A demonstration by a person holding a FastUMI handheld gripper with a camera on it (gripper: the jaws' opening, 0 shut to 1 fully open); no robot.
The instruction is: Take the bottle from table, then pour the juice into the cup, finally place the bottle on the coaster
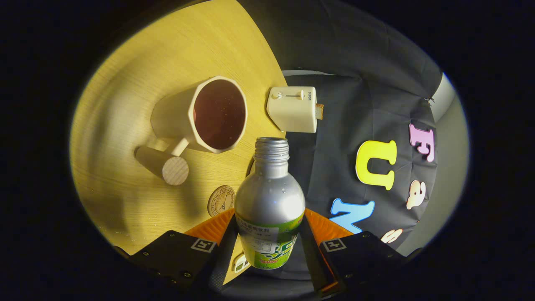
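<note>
Silver-shouldered, the bottle sits clamped between my gripper fingers, its long axis running straight ahead, open neck tipped toward the cup just beyond, whose dark inside probably already holds juice.

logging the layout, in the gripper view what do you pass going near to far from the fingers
gripper shut on the bottle → coaster → cup → toaster

Hand-held gripper clamps the bottle beside the cup.
</note>
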